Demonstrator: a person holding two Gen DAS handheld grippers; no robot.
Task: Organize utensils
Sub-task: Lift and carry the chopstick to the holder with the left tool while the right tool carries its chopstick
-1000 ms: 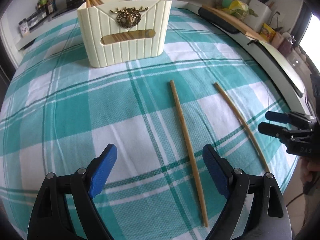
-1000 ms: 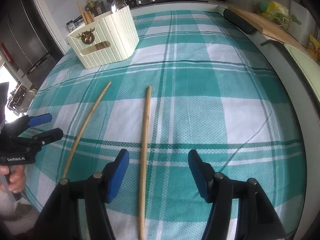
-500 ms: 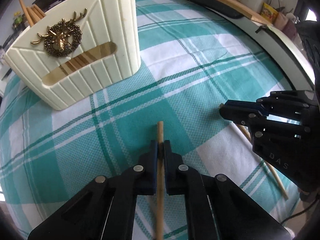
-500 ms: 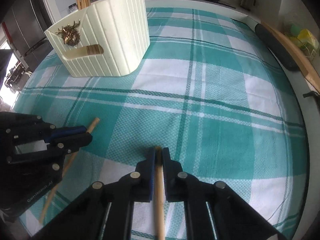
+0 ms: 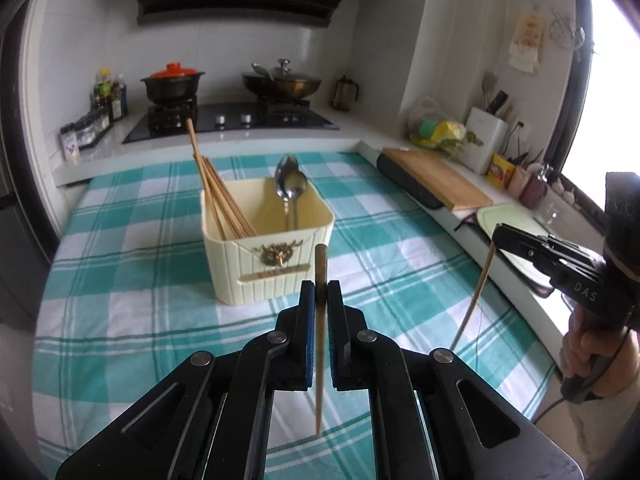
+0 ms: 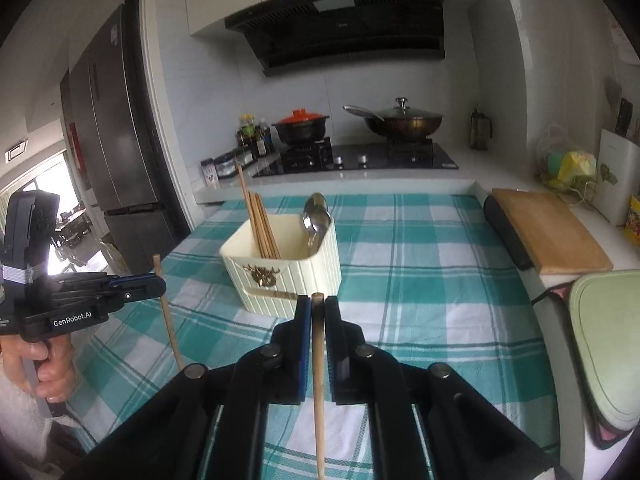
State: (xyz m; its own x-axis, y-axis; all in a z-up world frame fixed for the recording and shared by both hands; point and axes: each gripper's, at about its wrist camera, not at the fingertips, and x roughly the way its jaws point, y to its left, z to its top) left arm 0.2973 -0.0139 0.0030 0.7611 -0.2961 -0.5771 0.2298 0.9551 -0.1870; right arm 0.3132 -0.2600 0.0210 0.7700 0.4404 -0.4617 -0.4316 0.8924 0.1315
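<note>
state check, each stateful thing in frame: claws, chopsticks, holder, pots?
left claw: shut on a chopstick
right claw: shut on a chopstick
left chopstick: clamped near its top end, hanging clear of the tablecloth
right chopstick: clamped near its top end, lifted
utensil holder: upright, open top, chopsticks and spoons inside
black pot: on stove, orange lid on
wok: on stove, lid on

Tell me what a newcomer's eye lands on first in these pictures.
Each claw, left claw and right claw, pinches a thin wooden chopstick above the teal-and-white checked tablecloth. Just beyond them stands a cream ribbed utensil holder with a brass stag emblem, holding more chopsticks and metal spoons.
</note>
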